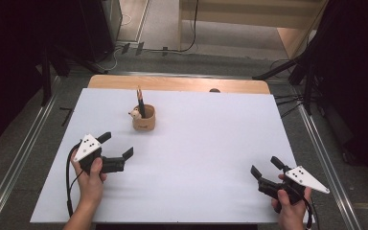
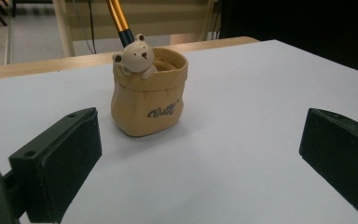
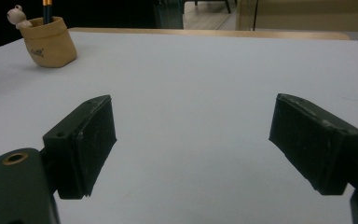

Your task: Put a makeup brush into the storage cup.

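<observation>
Facing the cup, the left gripper (image 1: pixel 116 145) has its jaws spread wide with nothing between them, low over the white table (image 1: pixel 196 158). Just ahead, apart from it, stands the tan pen cup (image 2: pixel 147 95), upright, mouth up, a little bear (image 2: pixel 135 57) on its rim. It looks hard, smooth, probably breakable: best squeezed gently across its belly. A pencil (image 2: pixel 118 19) leans up and back. Well apart, the right gripper (image 1: pixel 264 168) waits, released too.

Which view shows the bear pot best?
The left gripper view: the pot sits close, with bear and lettering clear. The high view shows it small from above; the right gripper view shows it far off at the corner.
</observation>
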### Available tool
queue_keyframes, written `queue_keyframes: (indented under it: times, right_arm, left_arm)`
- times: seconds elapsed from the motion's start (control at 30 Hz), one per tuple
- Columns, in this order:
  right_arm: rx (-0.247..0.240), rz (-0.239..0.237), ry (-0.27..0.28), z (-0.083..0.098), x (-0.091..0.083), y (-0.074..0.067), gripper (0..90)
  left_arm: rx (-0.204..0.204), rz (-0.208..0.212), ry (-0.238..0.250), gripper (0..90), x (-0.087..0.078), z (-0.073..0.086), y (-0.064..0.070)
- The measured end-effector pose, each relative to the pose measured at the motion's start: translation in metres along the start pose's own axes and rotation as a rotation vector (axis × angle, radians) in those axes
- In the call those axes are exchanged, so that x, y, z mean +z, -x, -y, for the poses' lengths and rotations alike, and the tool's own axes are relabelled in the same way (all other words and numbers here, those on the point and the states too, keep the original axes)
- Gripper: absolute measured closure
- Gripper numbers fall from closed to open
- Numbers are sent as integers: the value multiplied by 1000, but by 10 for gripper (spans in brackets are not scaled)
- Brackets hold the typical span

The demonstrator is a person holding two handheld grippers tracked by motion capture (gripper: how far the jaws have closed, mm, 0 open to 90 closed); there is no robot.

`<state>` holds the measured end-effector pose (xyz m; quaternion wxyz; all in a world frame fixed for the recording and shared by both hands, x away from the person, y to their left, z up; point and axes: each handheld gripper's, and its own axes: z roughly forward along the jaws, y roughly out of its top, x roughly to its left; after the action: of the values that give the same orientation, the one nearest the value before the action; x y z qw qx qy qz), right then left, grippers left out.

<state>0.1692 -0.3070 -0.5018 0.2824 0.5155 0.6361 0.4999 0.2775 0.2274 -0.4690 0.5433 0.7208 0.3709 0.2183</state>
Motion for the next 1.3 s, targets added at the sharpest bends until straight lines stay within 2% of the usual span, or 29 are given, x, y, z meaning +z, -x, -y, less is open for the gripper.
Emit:
queue_keyframes:
  times: [0.23, 0.87, 0.93, 1.07, 1.13, 1.3]
  right_arm:
    - [2, 7, -2, 1, 0, 2, 149]
    - [4, 22, -1, 1, -1, 4, 151]
    - [9, 21, -1, 1, -1, 4, 151]
    - [3, 23, -4, 2, -1, 4, 151]
    - [3, 23, -5, 2, 0, 3, 151]
    - [1, 20, -5, 2, 0, 3, 151]
  left_arm:
    - [12, -13, -8, 0, -19, 8, -2]
    - [-28, -66, -2, 0, -62, 26, -19]
    - [-19, -77, -5, 0, -66, 27, -20]
    - [-17, -91, -18, 0, -73, 31, -25]
    - [-30, -95, -16, 0, -76, 33, -27]
    - [-32, -95, -21, 0, -77, 34, -28]
